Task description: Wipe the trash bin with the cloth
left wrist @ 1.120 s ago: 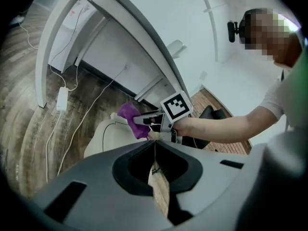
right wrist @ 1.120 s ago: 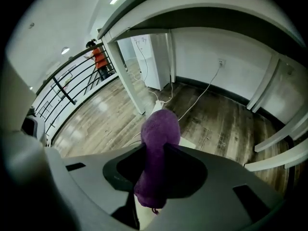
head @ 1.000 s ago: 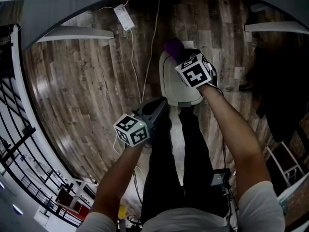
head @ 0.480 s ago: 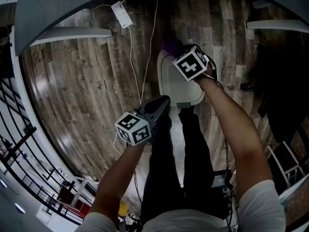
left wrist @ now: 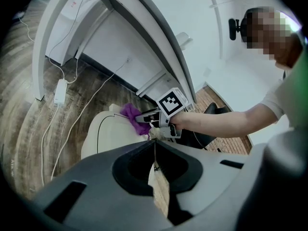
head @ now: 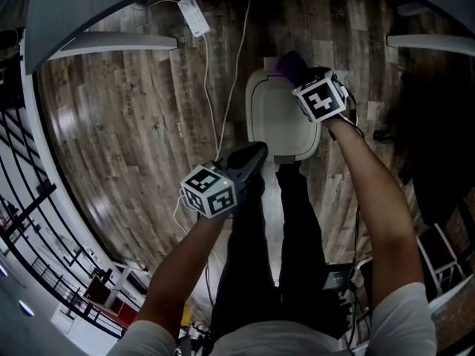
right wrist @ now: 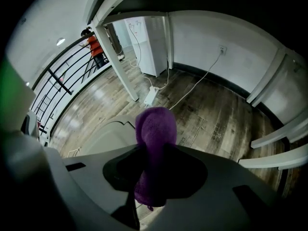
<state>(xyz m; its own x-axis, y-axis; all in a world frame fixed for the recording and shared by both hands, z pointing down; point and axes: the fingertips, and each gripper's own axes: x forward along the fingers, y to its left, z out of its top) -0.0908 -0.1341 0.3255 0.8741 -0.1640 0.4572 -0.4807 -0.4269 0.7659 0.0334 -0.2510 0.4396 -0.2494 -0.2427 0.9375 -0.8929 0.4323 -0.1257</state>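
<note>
A cream trash bin [head: 276, 121] with a closed lid stands on the wooden floor in front of the person's feet. My right gripper [head: 303, 78] is shut on a purple cloth [head: 291, 65] and points steeply down at the lid's far right corner. In the right gripper view the cloth [right wrist: 154, 143] bulges out between the jaws above the bin [right wrist: 108, 136]. My left gripper [head: 249, 158] is shut on nothing and hangs near the bin's front left edge. In the left gripper view the bin [left wrist: 108, 134], the cloth [left wrist: 130, 114] and the right gripper [left wrist: 144, 120] lie ahead of the shut left gripper [left wrist: 155, 150].
A white power strip [head: 194, 17] and cables [head: 239, 50] lie on the floor beyond the bin. White desk legs [head: 111, 47] stand to the left and right. A black railing [head: 30, 221] runs along the left. The person's legs [head: 267, 228] stand just before the bin.
The right gripper has carried the cloth to the right along the lid's far edge and dipped lower. The left gripper has hardly moved.
</note>
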